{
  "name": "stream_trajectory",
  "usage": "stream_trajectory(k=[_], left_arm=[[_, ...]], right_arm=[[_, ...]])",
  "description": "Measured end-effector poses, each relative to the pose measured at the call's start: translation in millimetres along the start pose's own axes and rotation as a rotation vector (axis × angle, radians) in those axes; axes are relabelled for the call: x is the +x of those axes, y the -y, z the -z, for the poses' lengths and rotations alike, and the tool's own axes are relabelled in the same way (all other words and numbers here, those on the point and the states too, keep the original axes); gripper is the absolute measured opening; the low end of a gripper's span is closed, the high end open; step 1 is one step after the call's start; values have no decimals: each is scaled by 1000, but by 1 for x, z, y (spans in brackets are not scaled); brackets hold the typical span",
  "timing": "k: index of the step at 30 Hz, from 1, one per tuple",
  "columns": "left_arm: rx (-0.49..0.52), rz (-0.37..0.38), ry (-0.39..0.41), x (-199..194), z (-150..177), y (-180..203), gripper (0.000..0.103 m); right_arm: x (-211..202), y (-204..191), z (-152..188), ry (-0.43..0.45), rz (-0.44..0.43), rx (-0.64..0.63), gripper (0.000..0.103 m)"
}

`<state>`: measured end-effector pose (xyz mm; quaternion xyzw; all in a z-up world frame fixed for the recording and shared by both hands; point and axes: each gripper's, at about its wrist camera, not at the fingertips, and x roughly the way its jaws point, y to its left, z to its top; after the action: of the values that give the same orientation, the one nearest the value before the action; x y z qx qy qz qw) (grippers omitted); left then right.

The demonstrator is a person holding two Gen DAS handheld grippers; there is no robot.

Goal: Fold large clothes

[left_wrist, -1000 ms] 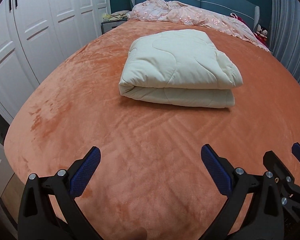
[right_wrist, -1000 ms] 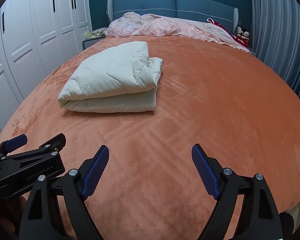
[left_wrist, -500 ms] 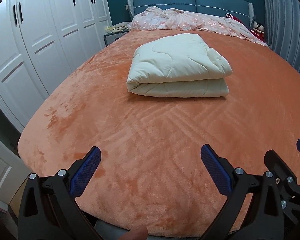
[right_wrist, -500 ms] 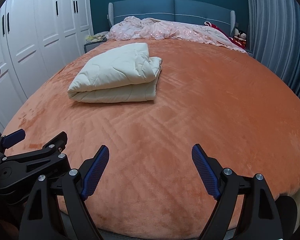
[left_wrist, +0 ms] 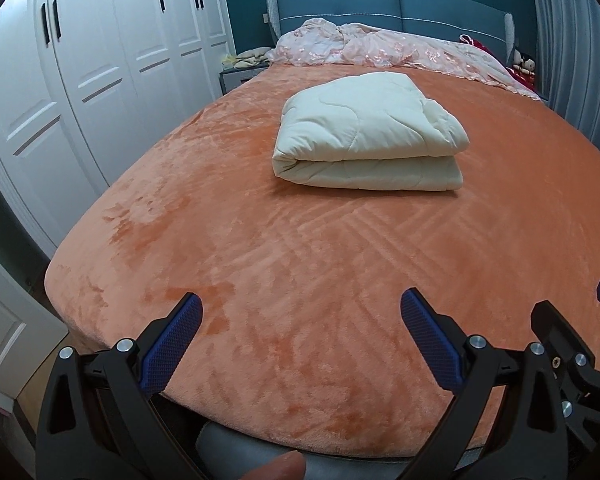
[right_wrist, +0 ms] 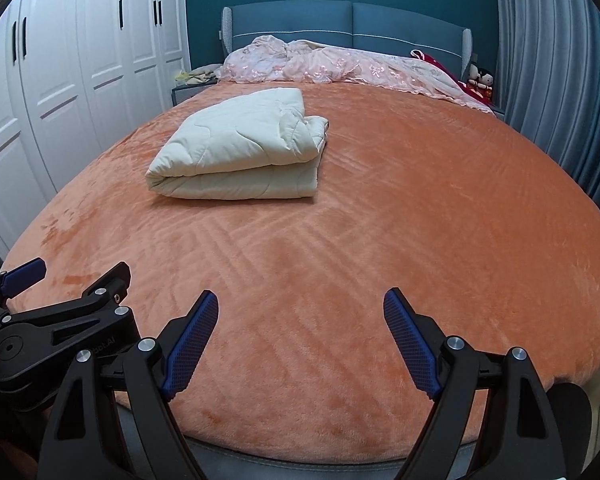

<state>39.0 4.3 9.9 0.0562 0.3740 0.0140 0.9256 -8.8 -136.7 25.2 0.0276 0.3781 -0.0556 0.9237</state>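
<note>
Your left hand-held gripper (left_wrist: 300, 334) is released: its 2 blue pads (left_wrist: 172, 344) stand wide apart over the near edge of the bed (left_wrist: 260, 272), with nothing between them. Your right hand-held gripper (right_wrist: 300, 340) is released too, its jaws spread just as wide above the same orange plush cover and grasping nothing. The 2 tools sit side by side (each shows at the edge of the other's view), both pointing down toward the foot of the mattress.

The folded cream quilt (left_wrist: 368, 140) lies on the bed, well apart from both grippers. It sits left of the bed's middle in the right wrist view, folded into a thick rectangle with its rounded fold toward you and its layered edges on the right side.

Behind it, along the blue headboard (right_wrist: 340, 24), a crumpled pink floral cover (right_wrist: 340, 66) is heaped across the bed. White wardrobe doors (left_wrist: 100, 60) line the left wall, and grey-blue curtains (right_wrist: 560, 60) hang on the right. A fingertip (left_wrist: 276, 468) shows at the bottom of the left wrist view.
</note>
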Motion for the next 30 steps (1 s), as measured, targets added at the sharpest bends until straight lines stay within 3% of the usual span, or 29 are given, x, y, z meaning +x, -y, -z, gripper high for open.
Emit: stream_trajectory(k=[30], left_arm=[[-6,-10,34,-15,1,-4,95]], right_arm=[[-14,0,1,21,11,10,83]])
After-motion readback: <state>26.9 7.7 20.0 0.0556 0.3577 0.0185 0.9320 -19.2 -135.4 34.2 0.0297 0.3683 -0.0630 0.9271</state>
